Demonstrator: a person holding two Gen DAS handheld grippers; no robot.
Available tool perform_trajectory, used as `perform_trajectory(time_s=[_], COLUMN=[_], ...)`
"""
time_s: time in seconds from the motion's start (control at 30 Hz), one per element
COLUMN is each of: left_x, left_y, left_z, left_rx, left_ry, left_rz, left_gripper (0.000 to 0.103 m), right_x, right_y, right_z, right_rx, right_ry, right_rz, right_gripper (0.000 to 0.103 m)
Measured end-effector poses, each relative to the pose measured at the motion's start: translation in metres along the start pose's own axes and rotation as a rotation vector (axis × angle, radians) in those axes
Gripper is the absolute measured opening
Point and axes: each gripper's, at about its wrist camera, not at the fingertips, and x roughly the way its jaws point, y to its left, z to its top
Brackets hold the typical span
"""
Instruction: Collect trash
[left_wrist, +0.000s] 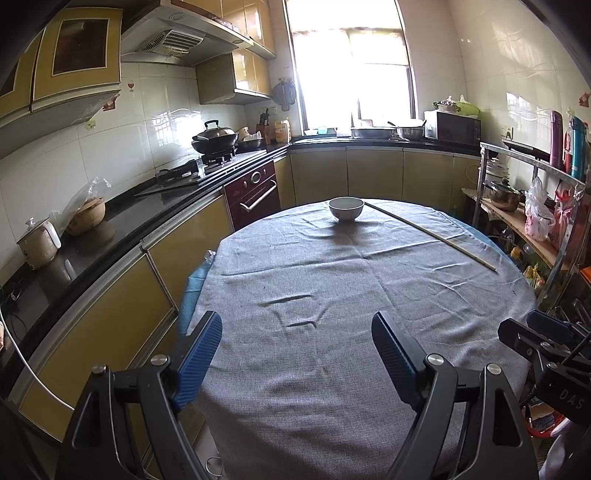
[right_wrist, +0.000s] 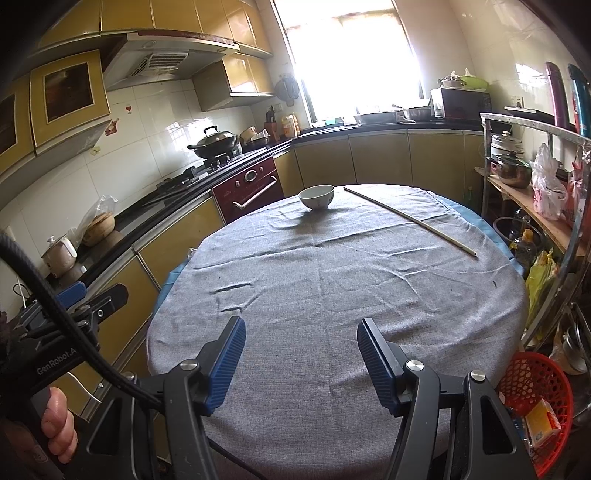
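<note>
A round table (left_wrist: 332, 295) under grey cloth fills my view. Both my claws, left gripper (left_wrist: 297, 354) and right gripper (right_wrist: 301, 354), hover wide and empty at its near edge. A red basket (right_wrist: 532, 376) sits low on my right. Far across lie a bowl (left_wrist: 346, 208) and a thin stick (left_wrist: 432, 233), probably trash. Reaching carelessly could tip the bowl.

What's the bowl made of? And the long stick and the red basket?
Bowl: probably glazed ceramic, white and shiny. Stick: likely bamboo or wood, pale, matte and thin. Basket: looks like plastic, bright red moulded mesh. Both grippers, left and right, are open and empty.
</note>
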Motion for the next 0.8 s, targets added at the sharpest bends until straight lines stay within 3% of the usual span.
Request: perform_trajectory(time_s=[0.8], left_x=[0.0053], left_y=[0.0005], left_z=[-0.002], left_rx=[-0.001], left_ry=[0.015], left_rz=[-0.005], left_gripper=[0.084], right_x=[0.003], right_y=[-0.0019], right_z=[-0.0034], right_rx=[0.004], right_ry=[0.006], right_rz=[-0.003], right_gripper=[0.067])
